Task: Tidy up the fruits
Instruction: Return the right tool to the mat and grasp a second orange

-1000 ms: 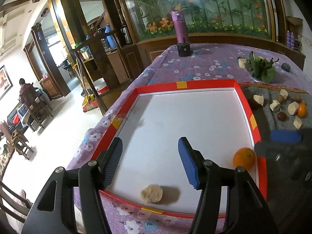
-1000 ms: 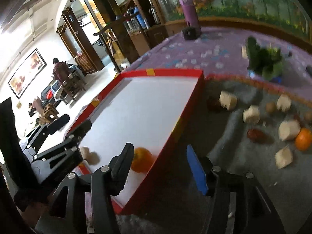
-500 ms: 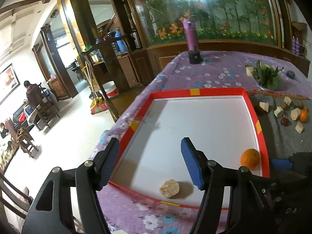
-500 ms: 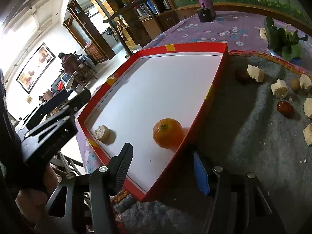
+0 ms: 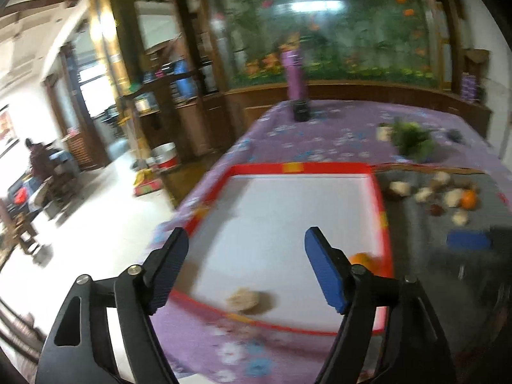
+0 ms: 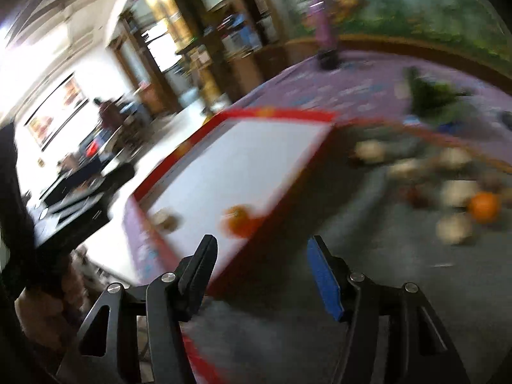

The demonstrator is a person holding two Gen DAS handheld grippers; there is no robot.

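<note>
Right now both views are blurry, so small things are hard to make out. The landmark is the red-edged tray (image 5: pixel 297 168) with a white floor, lying on a purple flowered tablecloth (image 5: pixel 336 128).

Inside the tray, an orange (image 6: pixel 238 220) sits close to the right wall, near the front corner. A pale, lumpy piece of fruit (image 5: pixel 244 299) lies inside the tray too, just beside the front wall.

To the right of the tray is a grey mat (image 6: pixel 400 256). On it, well apart from the tray, lies a bunch of pale chunks (image 5: pixel 422 193), some small dark-brown fruits (image 5: pixel 436 209) and a second orange (image 6: pixel 484 206).

The left gripper (image 5: pixel 246 265) hangs over the front part of the tray. Its jaws are spreading wider and nothing is between them. The right gripper (image 6: pixel 262 265) hangs over the tray's front right corner, where the red wall meets the mat. Its jaws stand apart and hold nothing.

Behind the tray, a purple bottle (image 5: pixel 296 73) stands on the far end of the cloth, and a green leafy plant (image 5: pixel 412 139) sits behind the tray's far right corner.
</note>
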